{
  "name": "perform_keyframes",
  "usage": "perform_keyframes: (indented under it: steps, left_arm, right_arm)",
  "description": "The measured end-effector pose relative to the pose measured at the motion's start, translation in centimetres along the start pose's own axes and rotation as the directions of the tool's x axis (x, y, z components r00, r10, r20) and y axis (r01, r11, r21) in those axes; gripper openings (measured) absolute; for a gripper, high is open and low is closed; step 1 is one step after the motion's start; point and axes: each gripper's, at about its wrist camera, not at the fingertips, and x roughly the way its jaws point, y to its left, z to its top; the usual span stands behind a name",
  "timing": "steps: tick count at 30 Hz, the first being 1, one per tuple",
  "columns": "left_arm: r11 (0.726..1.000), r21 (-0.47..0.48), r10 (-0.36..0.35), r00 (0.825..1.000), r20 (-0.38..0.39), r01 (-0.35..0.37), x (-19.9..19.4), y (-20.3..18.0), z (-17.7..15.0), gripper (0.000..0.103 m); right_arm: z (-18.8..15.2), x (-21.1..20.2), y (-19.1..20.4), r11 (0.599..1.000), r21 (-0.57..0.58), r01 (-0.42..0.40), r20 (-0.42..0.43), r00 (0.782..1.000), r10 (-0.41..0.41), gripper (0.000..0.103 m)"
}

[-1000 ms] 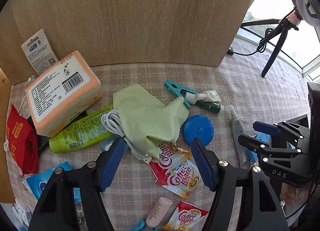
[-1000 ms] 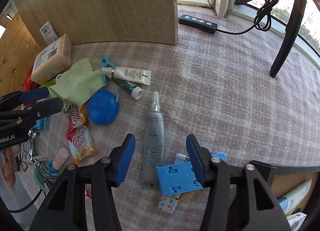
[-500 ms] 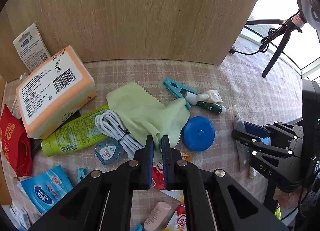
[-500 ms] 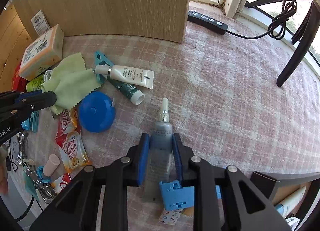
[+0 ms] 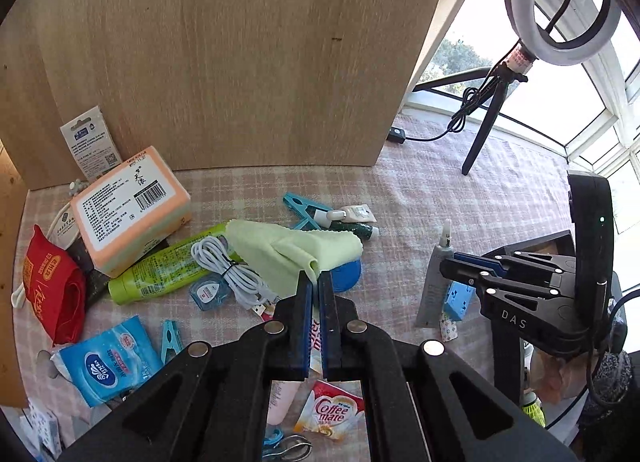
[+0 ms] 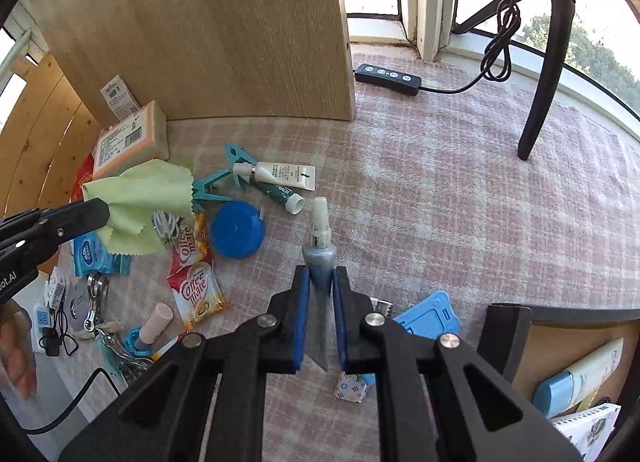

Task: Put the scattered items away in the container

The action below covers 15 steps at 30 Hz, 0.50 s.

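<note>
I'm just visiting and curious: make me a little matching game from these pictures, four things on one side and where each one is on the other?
Things:
1. green cloth
2. grey tube
3. blue round case
4. black controller

Places:
A. lying on the checked tablecloth beside the sachets
B. pinched between the left gripper's fingers
C. near the window, on a cable
D. clamped between the right gripper's fingers

Pairs: 1-B, 2-D, 3-A, 4-C

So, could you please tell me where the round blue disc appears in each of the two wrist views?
Left wrist: the blue disc peeks out just right of the left gripper, mostly hidden under the green cloth.
Right wrist: it lies fully visible left of centre.
Shared landmark: the white tube behind it.
</note>
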Motion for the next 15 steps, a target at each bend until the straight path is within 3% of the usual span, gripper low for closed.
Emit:
perform_keyframes:
  steps: [2,4,10,15]
  left_arm:
    - [1.000,0.022,-0.012,1.000,0.019,0.012,-1.1,-0.9,-0.5,0.002]
    - [0.999,0.040,-0.031,0.999,0.035,0.030,-2.1,-2.1,-1.0,0.002]
    - [0.991,0.109,-0.087,0.994,0.065,0.080,-4.8,-6.0,-2.3,0.002]
    - [0.983,0.146,-0.119,0.991,0.063,0.109,-5.1,-8.7,-3.1,0.002]
  right_arm:
    - [-0.3,-1.5,-0.5,1.000,0.010,-0.015,0.020,1.000,0.015,0.010]
    - [-0.6,-2.9,-0.7,1.000,0.021,-0.020,0.042,0.999,0.019,0.001]
    - [-2.1,-7.9,-2.4,0.998,0.056,-0.032,0.131,0.991,0.024,0.000]
    - [-3.0,-9.1,-4.3,0.994,0.100,-0.049,0.127,0.991,0.037,0.001]
